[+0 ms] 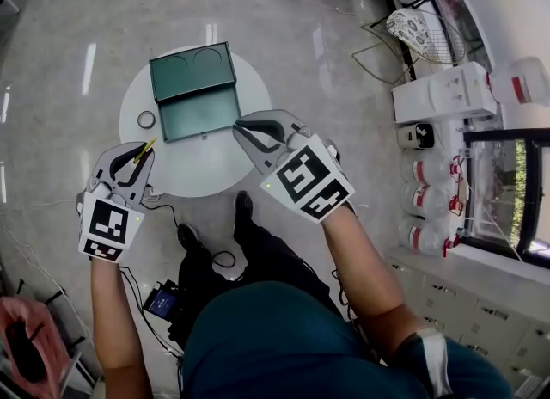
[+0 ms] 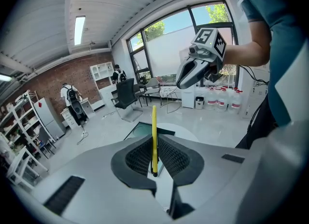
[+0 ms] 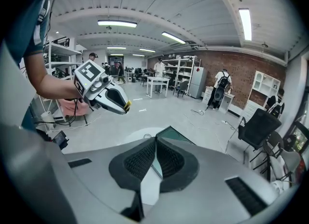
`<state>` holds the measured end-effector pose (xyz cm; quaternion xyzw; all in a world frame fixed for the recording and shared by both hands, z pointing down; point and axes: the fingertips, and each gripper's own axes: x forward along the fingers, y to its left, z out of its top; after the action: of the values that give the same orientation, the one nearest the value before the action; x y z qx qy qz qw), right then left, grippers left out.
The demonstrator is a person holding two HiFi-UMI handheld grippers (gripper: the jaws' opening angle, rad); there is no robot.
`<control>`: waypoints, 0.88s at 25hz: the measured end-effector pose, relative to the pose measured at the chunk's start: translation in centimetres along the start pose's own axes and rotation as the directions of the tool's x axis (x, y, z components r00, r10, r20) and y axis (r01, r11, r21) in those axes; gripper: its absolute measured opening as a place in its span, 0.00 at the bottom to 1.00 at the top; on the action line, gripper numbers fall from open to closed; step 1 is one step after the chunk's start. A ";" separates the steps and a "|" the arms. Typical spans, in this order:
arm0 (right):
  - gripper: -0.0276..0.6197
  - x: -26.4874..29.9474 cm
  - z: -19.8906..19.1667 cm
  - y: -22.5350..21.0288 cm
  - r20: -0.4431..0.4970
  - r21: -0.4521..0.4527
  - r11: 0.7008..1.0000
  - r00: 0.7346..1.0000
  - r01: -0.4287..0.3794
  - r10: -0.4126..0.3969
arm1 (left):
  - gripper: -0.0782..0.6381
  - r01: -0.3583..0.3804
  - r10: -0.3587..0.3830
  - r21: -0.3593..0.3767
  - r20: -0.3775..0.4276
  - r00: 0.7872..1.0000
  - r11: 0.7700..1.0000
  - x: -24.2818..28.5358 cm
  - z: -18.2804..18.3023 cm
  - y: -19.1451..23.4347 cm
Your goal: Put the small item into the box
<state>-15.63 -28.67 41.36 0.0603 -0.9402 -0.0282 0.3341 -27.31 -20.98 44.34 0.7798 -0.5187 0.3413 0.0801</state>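
An open dark green box [image 1: 196, 88] lies on a round white table [image 1: 249, 174]. My left gripper [image 1: 140, 155] hovers over the table's left front edge, shut on a thin yellow stick [image 1: 144, 148] that pokes out past the jaws. In the left gripper view the yellow stick [image 2: 154, 136] stands upright between the pads, with the box [image 2: 145, 130] beyond. My right gripper [image 1: 241, 128] is at the box's front right corner, shut with nothing in it. In the right gripper view, the box [image 3: 171, 135] is just ahead of the jaws and the left gripper [image 3: 113, 100] is up left.
A small ring [image 1: 147, 119] lies on the table left of the box. Water bottles [image 1: 425, 204] and white cabinets [image 1: 443, 92] stand to the right. A cable and a small device [image 1: 161, 300] lie on the floor by the person's feet. Chairs [image 2: 126, 97] and people stand farther off.
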 end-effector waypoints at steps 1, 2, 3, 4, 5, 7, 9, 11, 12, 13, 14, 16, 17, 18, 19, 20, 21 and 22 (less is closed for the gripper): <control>0.10 0.1 -0.4 0.0 -0.002 0.004 1.000 1.000 -0.002 0.002 | 0.18 0.003 -0.003 -0.003 -0.004 1.000 1.000 0.3 -0.2 -0.2; 0.10 0.1 -0.8 0.1 -0.004 0.007 1.000 1.000 -0.004 0.004 | 0.18 0.006 -0.006 -0.006 -0.007 1.000 1.000 0.6 -0.4 -0.3; 0.10 0.3 -1.2 0.1 -0.007 0.009 1.000 1.000 -0.005 0.005 | 0.18 0.009 -0.009 -0.008 -0.009 1.000 1.000 1.0 -0.7 -0.5; 0.10 0.4 -1.7 0.0 -0.010 0.012 1.000 1.000 -0.006 0.006 | 0.18 0.011 -0.011 -0.010 -0.012 1.000 1.000 1.5 -0.9 -0.6; 0.10 0.5 -2.1 0.0 -0.012 0.014 1.000 1.000 -0.006 0.006 | 0.18 0.012 -0.012 -0.011 -0.015 1.000 1.000 1.9 -1.1 -0.8; 0.10 0.6 -2.7 -0.1 -0.016 0.018 1.000 1.000 -0.009 0.009 | 0.18 0.014 -0.014 -0.015 -0.021 1.000 1.000 2.5 -1.5 -1.0; 0.10 0.8 -3.3 -0.2 -0.021 0.023 1.000 1.000 -0.011 0.012 | 0.18 0.017 -0.018 -0.023 -0.028 0.999 1.000 3.1 -1.9 -1.1; 0.10 1.2 -3.9 -0.3 -0.026 0.029 0.999 1.000 -0.014 0.015 | 0.18 0.023 -0.024 -0.032 -0.034 0.999 0.999 3.9 -2.5 -1.2; 0.10 1.4 -4.2 -0.4 -0.028 0.032 0.999 0.999 -0.015 0.016 | 0.18 0.027 -0.028 -0.036 -0.037 0.999 0.999 4.3 -2.8 -1.2; 0.10 1.7 -4.4 -0.4 -0.031 0.035 0.999 0.999 -0.017 0.018 | 0.18 0.030 -0.032 -0.040 -0.041 0.999 0.999 4.7 -3.2 -1.2; 0.10 1.9 -4.6 -0.4 -0.033 0.037 0.999 0.999 -0.019 0.020 | 0.18 0.033 -0.035 -0.043 -0.046 0.998 0.999 5.0 -3.5 -1.2; 0.10 2.3 -4.9 -0.5 -0.036 0.041 0.999 0.999 -0.023 0.024 | 0.18 0.037 -0.040 -0.049 -0.055 0.998 0.998 5.7 -4.0 -1.1; 0.10 2.5 -5.0 -0.6 -0.037 0.042 0.999 0.999 -0.024 0.026 | 0.18 0.040 -0.043 -0.052 -0.058 0.997 0.998 6.0 -4.3 -1.1; 0.10 2.7 -5.1 -0.6 -0.038 0.044 0.999 0.999 -0.025 0.027 | 0.18 0.042 -0.046 -0.056 -0.061 0.997 0.998 6.3 -4.6 -1.1; 0.10 2.9 -5.2 -0.7 -0.040 0.047 0.999 0.999 -0.026 0.028 | 0.18 0.045 -0.049 -0.060 -0.064 0.997 0.997 6.5 -4.9 -1.0; 0.10 3.1 -5.2 -0.7 -0.041 0.050 0.998 0.999 -0.027 0.029 | 0.18 0.048 -0.053 -0.064 -0.066 0.996 0.997 6.8 -5.2 -1.0; 0.10 3.3 -5.2 -0.8 -0.042 0.052 0.998 0.999 -0.028 0.030 | 0.18 0.052 -0.056 -0.067 -0.069 0.996 0.996 7.0 -5.4 -0.8; 0.10 3.6 -5.2 -0.9 -0.044 0.054 0.998 0.999 -0.028 0.030 | 0.18 0.055 -0.060 -0.071 -0.072 0.996 0.996 7.3 -5.7 -0.7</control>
<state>-15.04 -30.09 47.61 0.0562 -0.9337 0.0033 0.3536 -27.62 -23.47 53.30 0.7780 -0.5041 0.3494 0.1359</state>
